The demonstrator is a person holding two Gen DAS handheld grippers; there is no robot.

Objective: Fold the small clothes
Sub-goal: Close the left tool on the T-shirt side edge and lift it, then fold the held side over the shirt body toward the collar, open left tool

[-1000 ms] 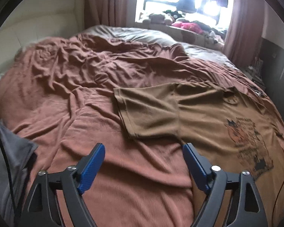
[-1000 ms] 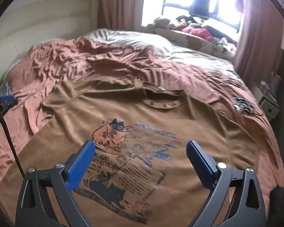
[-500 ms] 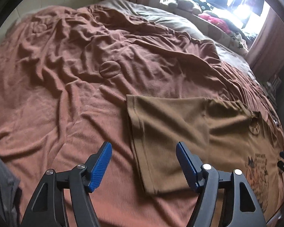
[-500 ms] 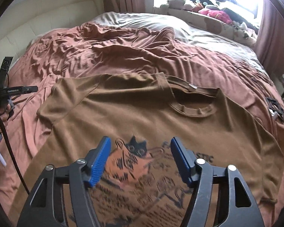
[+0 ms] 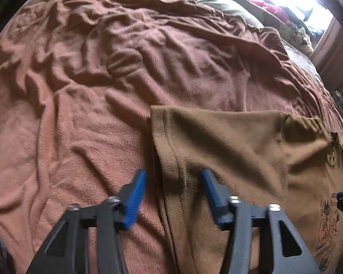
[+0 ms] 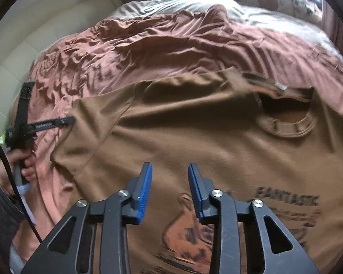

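Observation:
A brown T-shirt [image 6: 194, 137] with a cat print lies flat, front up, on the bed. In the left wrist view its sleeve [image 5: 217, 141] spreads to the right, hem edge running down the middle. My left gripper [image 5: 173, 175] hangs low over that hem with its jaws closing; the hem lies between the blue pads, which still stand apart from it. My right gripper [image 6: 170, 167] hovers over the chest just above the print [image 6: 187, 228], jaws closing, narrow gap, no cloth pinched. The left gripper [image 6: 66, 121] also shows at the sleeve edge in the right wrist view.
A wrinkled rust-coloured blanket [image 5: 103, 80] covers the bed. A cream padded headboard [image 6: 45, 22] stands at the far left, a sill with plush toys [image 5: 274, 9] beyond the bed. A hand [image 6: 22, 162] grips the left tool's handle; a black cable [image 6: 9, 171] hangs beside it.
Both grippers have moved forward and down toward the shirt, the left onto the sleeve hem, the right up from the print toward the chest. Both pairs of jaws have narrowed a lot.

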